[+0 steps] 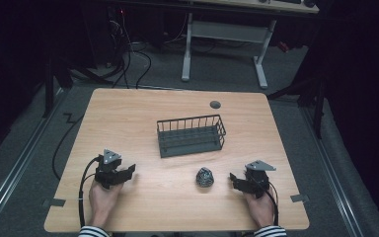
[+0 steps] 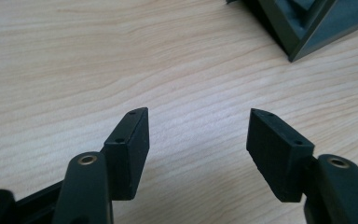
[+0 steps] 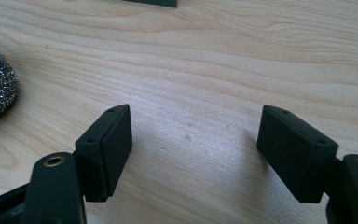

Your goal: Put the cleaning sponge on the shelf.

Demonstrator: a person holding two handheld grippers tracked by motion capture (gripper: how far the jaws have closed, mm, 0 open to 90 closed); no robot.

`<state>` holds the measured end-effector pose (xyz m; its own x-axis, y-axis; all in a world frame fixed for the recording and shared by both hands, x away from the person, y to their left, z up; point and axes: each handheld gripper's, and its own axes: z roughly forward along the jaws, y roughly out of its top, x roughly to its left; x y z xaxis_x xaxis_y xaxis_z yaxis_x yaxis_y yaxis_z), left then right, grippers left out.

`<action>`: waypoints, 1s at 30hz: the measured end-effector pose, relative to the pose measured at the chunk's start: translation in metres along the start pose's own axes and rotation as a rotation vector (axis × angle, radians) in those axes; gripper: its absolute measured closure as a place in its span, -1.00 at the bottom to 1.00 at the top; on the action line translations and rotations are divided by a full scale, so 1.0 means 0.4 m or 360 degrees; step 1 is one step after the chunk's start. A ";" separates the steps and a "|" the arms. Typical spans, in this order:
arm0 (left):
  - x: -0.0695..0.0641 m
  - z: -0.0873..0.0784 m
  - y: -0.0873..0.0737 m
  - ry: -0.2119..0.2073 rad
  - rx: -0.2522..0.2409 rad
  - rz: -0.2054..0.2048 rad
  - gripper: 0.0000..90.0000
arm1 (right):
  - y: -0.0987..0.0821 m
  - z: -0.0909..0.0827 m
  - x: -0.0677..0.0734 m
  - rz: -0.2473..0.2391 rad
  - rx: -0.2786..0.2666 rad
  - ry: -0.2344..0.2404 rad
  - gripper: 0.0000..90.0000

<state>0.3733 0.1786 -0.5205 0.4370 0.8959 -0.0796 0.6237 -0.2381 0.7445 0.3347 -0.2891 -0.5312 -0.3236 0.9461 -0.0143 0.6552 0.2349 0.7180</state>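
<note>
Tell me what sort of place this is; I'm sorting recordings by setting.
Probably a lab or workshop set up for recording: a lone wooden table stands on grey carpet, loose cables trail over the floor behind it, and dark curtains hang around a white-legged desk beyond.

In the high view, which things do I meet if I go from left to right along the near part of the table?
left gripper → steel wool ball → right gripper. The wire basket lies farther back, above this line.
</note>
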 end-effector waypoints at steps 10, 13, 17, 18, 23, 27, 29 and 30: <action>0.012 0.006 -0.032 0.0099 0.0009 -0.0023 -0.17 | -0.001 -0.001 0.001 0.0004 0.0000 -0.0003 -0.41; 0.017 0.006 -0.040 0.0107 -0.0004 -0.0050 -0.18 | -0.001 -0.001 0.000 -0.0006 0.0004 0.0011 -0.43; 0.017 0.009 -0.041 0.0113 -0.0022 -0.0066 -0.20 | 0.000 -0.001 -0.002 -0.0020 0.0009 0.0024 -0.43; 0.016 0.010 -0.042 0.0117 -0.0030 -0.0063 -0.21 | 0.000 -0.001 -0.003 -0.0022 0.0011 0.0025 -0.43; 0.013 0.011 -0.042 0.0129 -0.0023 -0.0050 -0.23 | -0.001 -0.003 -0.002 -0.0034 0.0014 0.0041 -0.43; 0.002 0.015 -0.040 0.0165 -0.0003 -0.0003 -0.26 | -0.002 -0.008 0.005 -0.0073 0.0022 0.0078 -0.42; 0.003 0.015 -0.040 0.0158 -0.0003 -0.0003 -0.28 | -0.004 -0.015 0.009 -0.0088 0.0016 0.0090 -0.42; 0.003 0.015 -0.040 0.0155 -0.0004 -0.0005 -0.28 | -0.006 -0.019 0.013 -0.0102 0.0009 0.0098 -0.42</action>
<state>0.3677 0.1813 -0.5365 0.3697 0.9290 -0.0173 0.6235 -0.2343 0.7459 0.3264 -0.2866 -0.5275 -0.4060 0.9137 -0.0172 0.6358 0.2960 0.7129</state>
